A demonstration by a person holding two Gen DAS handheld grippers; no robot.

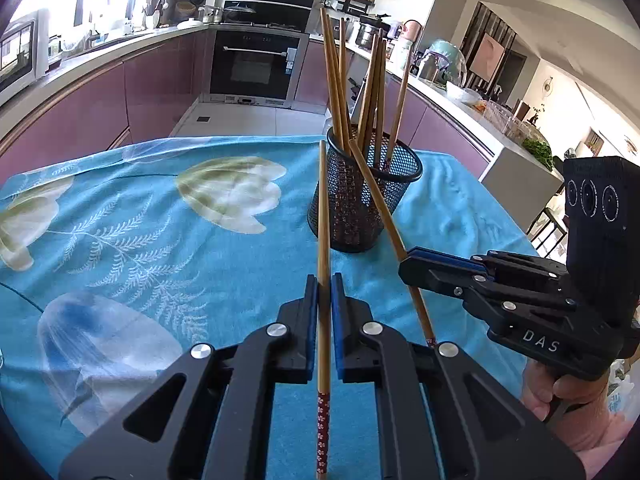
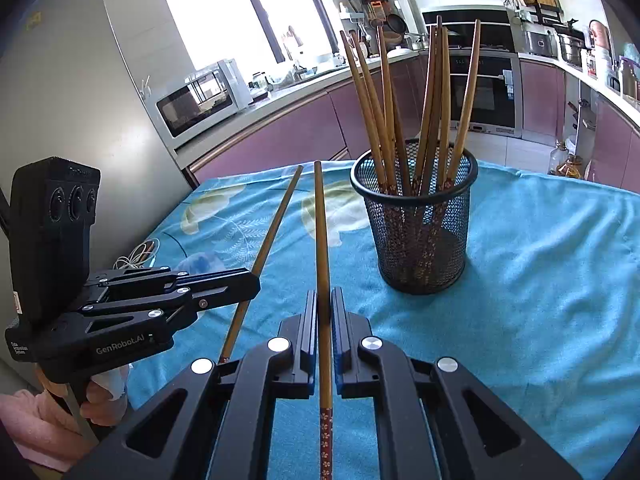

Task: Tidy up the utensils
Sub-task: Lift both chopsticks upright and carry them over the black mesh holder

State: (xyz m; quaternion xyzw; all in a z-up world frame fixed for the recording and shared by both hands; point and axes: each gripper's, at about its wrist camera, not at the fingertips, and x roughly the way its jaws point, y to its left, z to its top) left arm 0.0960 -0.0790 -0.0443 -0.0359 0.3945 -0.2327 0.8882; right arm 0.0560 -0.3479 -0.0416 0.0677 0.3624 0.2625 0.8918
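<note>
A black mesh cup holding several wooden chopsticks stands on the blue floral cloth; it also shows in the right wrist view. My left gripper is shut on a chopstick that points up toward the cup's left side. My right gripper is shut on a second chopstick, its tip near the cup's rim. In the right wrist view the right gripper grips its chopstick, and the left gripper holds the other chopstick to its left.
The cloth-covered table sits in a kitchen with purple cabinets, an oven beyond, and a counter on the right. A white cable lies at the table's left edge. A grey fridge stands to the left.
</note>
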